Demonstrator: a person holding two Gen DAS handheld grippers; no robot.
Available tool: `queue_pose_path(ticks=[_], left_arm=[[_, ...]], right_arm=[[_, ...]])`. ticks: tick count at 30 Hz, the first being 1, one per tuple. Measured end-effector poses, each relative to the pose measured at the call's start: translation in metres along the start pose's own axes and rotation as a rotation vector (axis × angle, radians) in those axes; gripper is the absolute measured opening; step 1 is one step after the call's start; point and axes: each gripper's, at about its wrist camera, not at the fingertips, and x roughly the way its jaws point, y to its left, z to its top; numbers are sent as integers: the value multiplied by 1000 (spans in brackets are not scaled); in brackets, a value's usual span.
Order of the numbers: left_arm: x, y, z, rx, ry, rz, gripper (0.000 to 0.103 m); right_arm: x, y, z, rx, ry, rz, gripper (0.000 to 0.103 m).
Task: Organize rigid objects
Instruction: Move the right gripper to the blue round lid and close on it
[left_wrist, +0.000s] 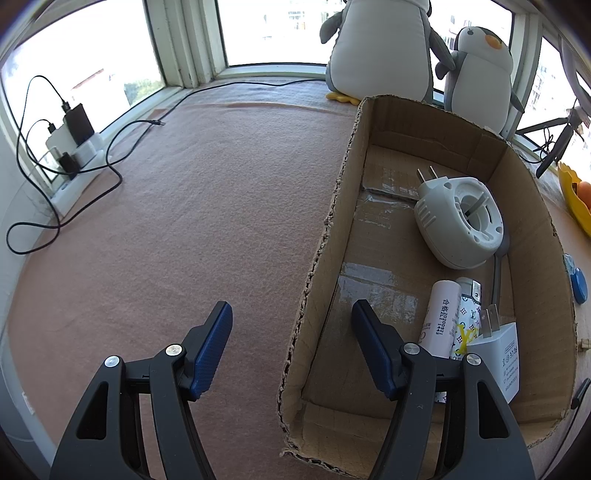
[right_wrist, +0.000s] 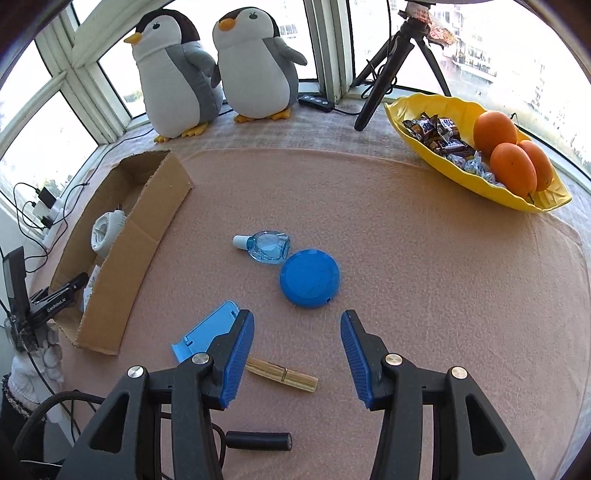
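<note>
The right gripper (right_wrist: 297, 354) hangs with its jaws apart and empty; the wooden clothespin (right_wrist: 282, 376) lies just below and between the fingers, long axis crosswise, the blue round case (right_wrist: 309, 278) ahead, the small bottle (right_wrist: 266, 246) beyond. The left gripper (left_wrist: 291, 350), also apart and empty, straddles the cardboard box (left_wrist: 325, 258) wall. Only the left view shows the box's contents: 2 tubes, a charger (left_wrist: 498, 354), a plug-in device (left_wrist: 460, 221).
</note>
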Motion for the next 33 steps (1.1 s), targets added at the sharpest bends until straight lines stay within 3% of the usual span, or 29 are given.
queue_pose_path(ticks=[20, 24, 33], left_arm=[[0, 0, 0, 0, 0, -1, 69], [-1, 0, 0, 0, 0, 0, 69], [0, 0, 0, -1, 0, 0, 69]], right_arm=[[52, 15, 27, -106, 118, -89, 45], [61, 16, 30, -113, 140, -106, 55], [76, 13, 34, -99, 188, -89, 56]])
